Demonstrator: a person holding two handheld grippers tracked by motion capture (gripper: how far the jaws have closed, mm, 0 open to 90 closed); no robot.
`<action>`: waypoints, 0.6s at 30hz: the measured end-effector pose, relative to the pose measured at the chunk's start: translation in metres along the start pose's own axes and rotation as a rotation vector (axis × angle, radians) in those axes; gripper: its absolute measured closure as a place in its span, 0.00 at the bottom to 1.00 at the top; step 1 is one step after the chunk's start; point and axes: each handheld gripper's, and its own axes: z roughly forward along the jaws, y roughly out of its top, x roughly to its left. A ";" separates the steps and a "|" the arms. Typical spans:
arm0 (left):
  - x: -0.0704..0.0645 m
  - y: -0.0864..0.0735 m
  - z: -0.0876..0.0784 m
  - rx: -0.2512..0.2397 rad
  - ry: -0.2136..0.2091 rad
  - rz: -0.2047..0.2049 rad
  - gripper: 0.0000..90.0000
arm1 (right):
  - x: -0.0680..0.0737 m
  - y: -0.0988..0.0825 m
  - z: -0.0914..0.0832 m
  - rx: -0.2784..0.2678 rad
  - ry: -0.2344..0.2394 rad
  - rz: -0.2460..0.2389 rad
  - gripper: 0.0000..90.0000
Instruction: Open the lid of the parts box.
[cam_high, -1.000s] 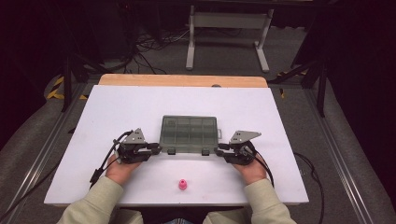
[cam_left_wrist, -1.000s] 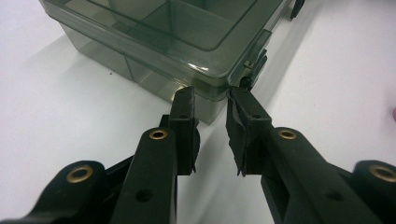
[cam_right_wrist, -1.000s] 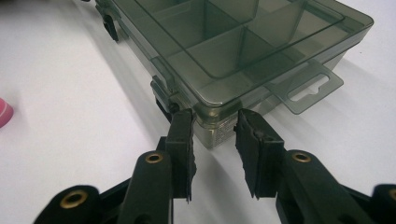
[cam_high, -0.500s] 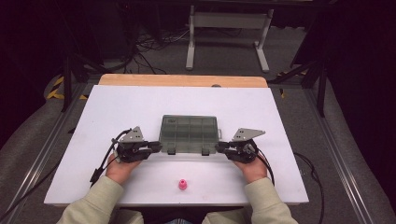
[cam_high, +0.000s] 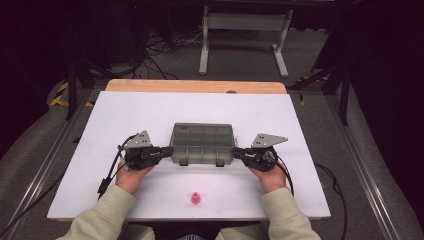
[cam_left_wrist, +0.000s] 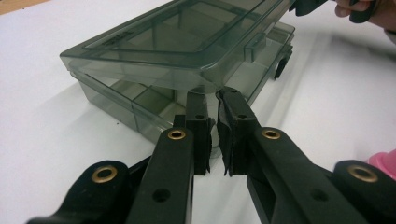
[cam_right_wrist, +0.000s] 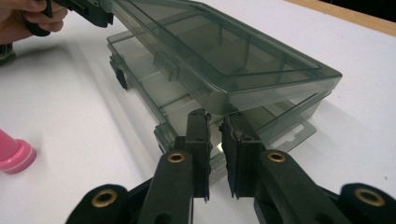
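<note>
A smoky grey translucent plastic compartment box (cam_high: 202, 144) lies mid-way across the white surface (cam_high: 150, 110), its hinged lid (cam_left_wrist: 187, 32) lifted ajar at the front. The left claw (cam_left_wrist: 211, 100) and the right claw (cam_right_wrist: 215, 119) have just been closing, each nearly pressed together on a front corner of the lid. A small pink cap-shaped piece (cam_high: 195, 198) stands nearer the person.
</note>
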 end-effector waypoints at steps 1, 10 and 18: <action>0.000 0.000 0.001 -0.009 -0.004 -0.005 0.92 | -0.001 0.001 0.000 -0.005 0.000 0.001 0.90; 0.002 0.001 0.002 -0.055 0.004 -0.026 0.92 | -0.006 0.005 0.001 -0.019 -0.002 0.009 0.90; 0.002 0.002 0.001 -0.075 0.010 -0.027 0.92 | -0.007 0.006 -0.001 -0.021 0.003 0.013 0.89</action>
